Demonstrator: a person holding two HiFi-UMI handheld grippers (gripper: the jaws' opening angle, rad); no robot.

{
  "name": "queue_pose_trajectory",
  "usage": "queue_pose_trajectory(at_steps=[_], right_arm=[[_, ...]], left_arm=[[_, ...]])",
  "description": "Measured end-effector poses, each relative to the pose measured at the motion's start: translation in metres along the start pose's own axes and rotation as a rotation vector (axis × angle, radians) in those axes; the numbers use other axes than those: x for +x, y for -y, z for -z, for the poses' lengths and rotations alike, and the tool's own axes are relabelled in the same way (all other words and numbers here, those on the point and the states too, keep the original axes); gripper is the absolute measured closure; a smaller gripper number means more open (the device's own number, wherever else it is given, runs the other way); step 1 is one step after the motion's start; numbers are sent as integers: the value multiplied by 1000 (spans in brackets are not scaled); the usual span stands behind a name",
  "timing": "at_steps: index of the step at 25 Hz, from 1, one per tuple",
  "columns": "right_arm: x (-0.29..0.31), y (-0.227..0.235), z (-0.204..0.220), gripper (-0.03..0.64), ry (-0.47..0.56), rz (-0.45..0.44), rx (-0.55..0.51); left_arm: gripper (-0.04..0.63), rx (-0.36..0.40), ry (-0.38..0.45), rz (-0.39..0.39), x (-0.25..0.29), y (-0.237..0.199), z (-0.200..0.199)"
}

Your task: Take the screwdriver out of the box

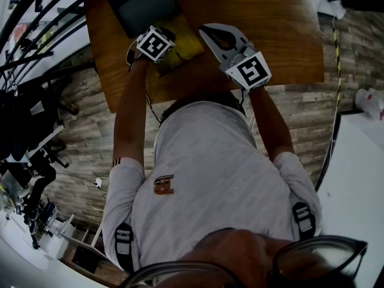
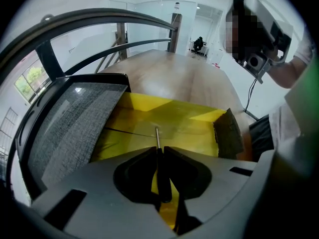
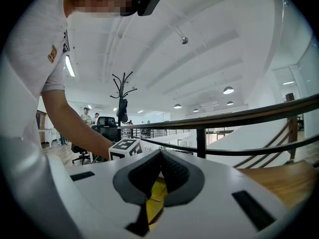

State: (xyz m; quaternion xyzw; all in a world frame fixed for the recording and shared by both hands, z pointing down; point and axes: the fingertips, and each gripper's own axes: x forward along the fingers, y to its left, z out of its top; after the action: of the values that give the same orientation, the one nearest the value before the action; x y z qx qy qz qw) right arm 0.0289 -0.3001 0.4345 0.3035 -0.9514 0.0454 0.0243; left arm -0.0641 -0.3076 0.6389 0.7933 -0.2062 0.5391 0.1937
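Observation:
The box (image 1: 185,48) lies on the wooden table with its yellow inside showing and its dark lid (image 1: 143,8) swung back. My left gripper (image 1: 157,44) hangs over the box. In the left gripper view it (image 2: 159,152) is shut on the screwdriver (image 2: 158,139): the black handle sits between the pads, and the thin metal shaft points forward over the yellow floor (image 2: 174,121). My right gripper (image 1: 206,30) hovers just right of the box, shut with nothing in it (image 3: 160,154).
The grey foam-lined lid (image 2: 75,126) stands at the left of the box, and a dark foam block (image 2: 229,133) sits at its right wall. The wooden table (image 1: 264,17) stretches beyond the box. A railing and plank floor surround the table.

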Motion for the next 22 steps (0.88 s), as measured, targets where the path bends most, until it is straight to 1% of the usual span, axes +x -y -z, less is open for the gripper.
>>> queue_pose_trajectory(at_steps=[2, 5, 7, 10, 12, 14, 17, 19, 22], right_arm=[[-3, 2, -1, 584, 15, -1, -7], [-3, -1, -6, 584, 33, -9, -52], [-2, -4, -8, 584, 34, -8, -55], [-3, -4, -9, 584, 35, -7, -57], [-3, -5, -8, 584, 22, -2, -46], [-3, -8, -6, 584, 5, 6, -25], [-3, -13, -6, 584, 6, 5, -13], [-4, -16, -6, 584, -5, 1, -1], [-2, -24, -7, 584, -14, -13, -9]], left_arm=[[536, -1, -3, -12, 0, 1, -2], [540, -14, -9, -15, -1, 3, 1], [540, -14, -2, -8, -2, 4, 3], [541, -17, 1, -18, -4, 6, 3], [541, -22, 20, -21, -7, 7, 3], [541, -27, 45, -26, -11, 9, 5], [541, -24, 95, -60, -26, 10, -1], [541, -31, 145, -76, -37, 12, -7], [541, -42, 243, -98, -57, 16, -16]])
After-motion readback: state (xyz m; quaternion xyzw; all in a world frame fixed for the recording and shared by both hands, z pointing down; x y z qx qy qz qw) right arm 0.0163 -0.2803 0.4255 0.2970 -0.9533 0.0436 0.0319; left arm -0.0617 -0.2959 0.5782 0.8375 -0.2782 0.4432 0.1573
